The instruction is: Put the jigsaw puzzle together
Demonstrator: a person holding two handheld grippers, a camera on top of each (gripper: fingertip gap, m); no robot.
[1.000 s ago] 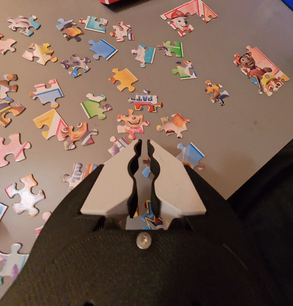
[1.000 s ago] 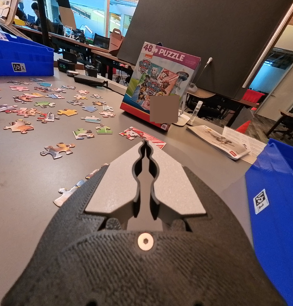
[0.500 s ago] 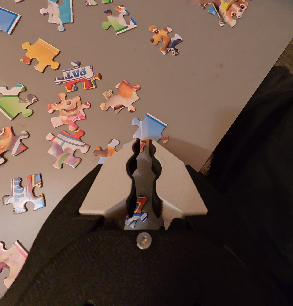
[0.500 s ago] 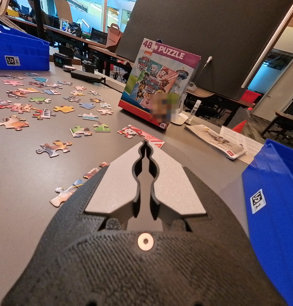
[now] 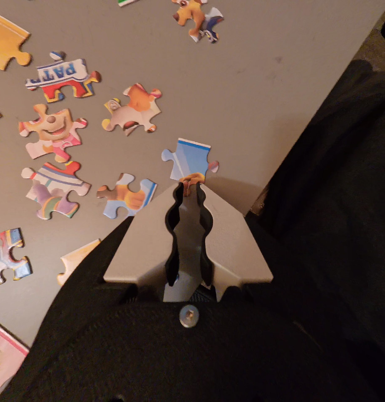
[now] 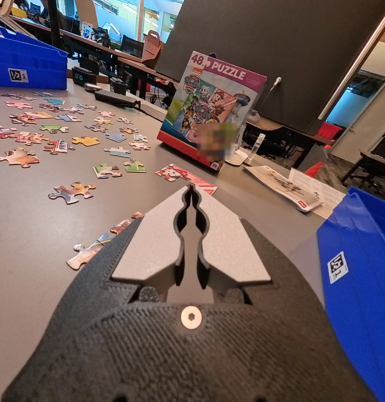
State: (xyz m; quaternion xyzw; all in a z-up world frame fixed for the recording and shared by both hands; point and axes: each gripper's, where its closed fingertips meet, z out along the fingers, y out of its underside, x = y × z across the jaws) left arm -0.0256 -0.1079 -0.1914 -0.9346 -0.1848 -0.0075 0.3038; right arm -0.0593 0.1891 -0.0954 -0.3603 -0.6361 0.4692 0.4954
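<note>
Grey tabletop (image 5: pixel 241 91) in an office, loose puzzle pieces scattered over the left and far side. Left gripper (image 5: pixel 189 187) sits low at the near table edge, jaws a narrow slit apart; the tab of a blue piece (image 5: pixel 190 161) lies between the fingertips. Cannot tell if the pads press it. That piece stretches straight away from the tips, its striped straight edge farthest off. Another blue-and-orange piece (image 5: pixel 126 196) lies just left of the gripper. Right gripper (image 6: pixel 191 187) is well off to the right, tips fully together with nothing between, pointing at a joined red-and-white section (image 6: pixel 187 176) and the upright puzzle box (image 6: pixel 211 108) beyond. Blue bin (image 6: pixel 361 272) beside it on the right. Left gripper is nearer the loose pieces.
</note>
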